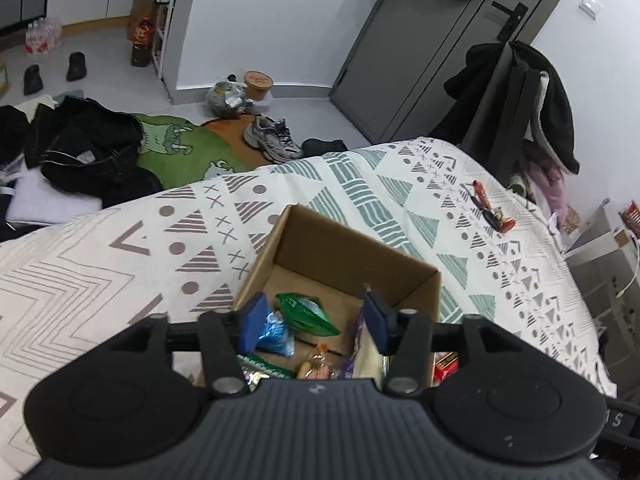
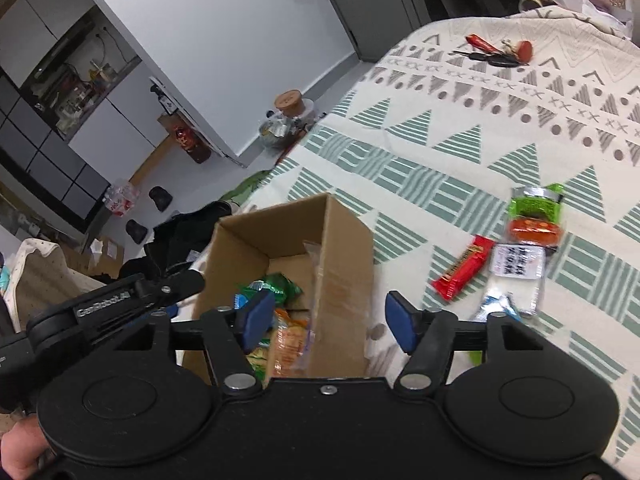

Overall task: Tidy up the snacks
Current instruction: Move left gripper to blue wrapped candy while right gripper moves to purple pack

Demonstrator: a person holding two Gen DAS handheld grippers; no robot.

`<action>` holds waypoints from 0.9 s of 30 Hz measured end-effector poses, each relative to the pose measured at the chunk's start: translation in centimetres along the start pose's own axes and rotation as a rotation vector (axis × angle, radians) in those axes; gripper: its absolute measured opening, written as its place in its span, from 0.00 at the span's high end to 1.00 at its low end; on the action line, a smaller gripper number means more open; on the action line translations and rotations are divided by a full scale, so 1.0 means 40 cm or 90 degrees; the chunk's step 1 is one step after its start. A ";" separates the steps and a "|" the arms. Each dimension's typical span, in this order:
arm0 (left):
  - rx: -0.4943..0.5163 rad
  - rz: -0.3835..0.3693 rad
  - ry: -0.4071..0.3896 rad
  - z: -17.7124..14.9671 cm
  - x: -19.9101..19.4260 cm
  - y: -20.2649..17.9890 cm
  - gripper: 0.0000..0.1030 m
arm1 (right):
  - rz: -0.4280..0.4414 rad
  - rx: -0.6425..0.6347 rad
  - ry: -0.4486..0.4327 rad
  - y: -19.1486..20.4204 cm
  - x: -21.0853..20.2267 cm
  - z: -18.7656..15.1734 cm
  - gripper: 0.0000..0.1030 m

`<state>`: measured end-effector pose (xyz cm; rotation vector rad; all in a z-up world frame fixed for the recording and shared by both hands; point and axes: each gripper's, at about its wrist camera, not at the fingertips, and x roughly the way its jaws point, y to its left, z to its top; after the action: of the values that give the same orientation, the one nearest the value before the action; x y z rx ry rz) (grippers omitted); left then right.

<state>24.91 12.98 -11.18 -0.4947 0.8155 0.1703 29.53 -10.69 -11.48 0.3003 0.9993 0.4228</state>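
While both tongs, left (image 1: 314, 322) and right (image 2: 330, 322), hang open and empty, the cardboard box (image 2: 344, 240) holds several snack packets (image 1: 306, 314); a red bar (image 2: 464, 268) lies beside it on the patterned bed (image 2: 460, 140).

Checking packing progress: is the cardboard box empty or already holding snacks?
Partly filled: the cardboard box holds several snack packets, with bare floor showing.

The right gripper (image 2: 328, 322) hangs over a cardboard box (image 2: 344, 248) of snack packets, jaws apart and empty. A red snack bar (image 2: 464, 268) lies nearby on the patterned bed (image 2: 460, 152).
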 end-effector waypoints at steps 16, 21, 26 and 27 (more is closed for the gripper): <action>0.037 0.008 0.002 -0.081 -0.073 -0.135 0.22 | -0.009 0.067 -0.001 -0.173 -0.106 -0.018 0.21; 0.056 0.004 0.001 -0.106 -0.093 -0.186 0.20 | 0.003 0.102 -0.014 -0.219 -0.140 -0.025 0.12; 0.072 0.001 0.000 -0.134 -0.101 -0.237 0.19 | 0.005 0.128 -0.025 -0.264 -0.166 -0.027 0.12; 0.075 0.000 0.001 -0.140 -0.101 -0.247 0.19 | 0.004 0.134 -0.027 -0.275 -0.170 -0.026 0.12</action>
<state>21.78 1.81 -7.93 -0.3842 0.8219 0.1209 27.66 -23.52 -11.67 0.4998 1.0037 0.3156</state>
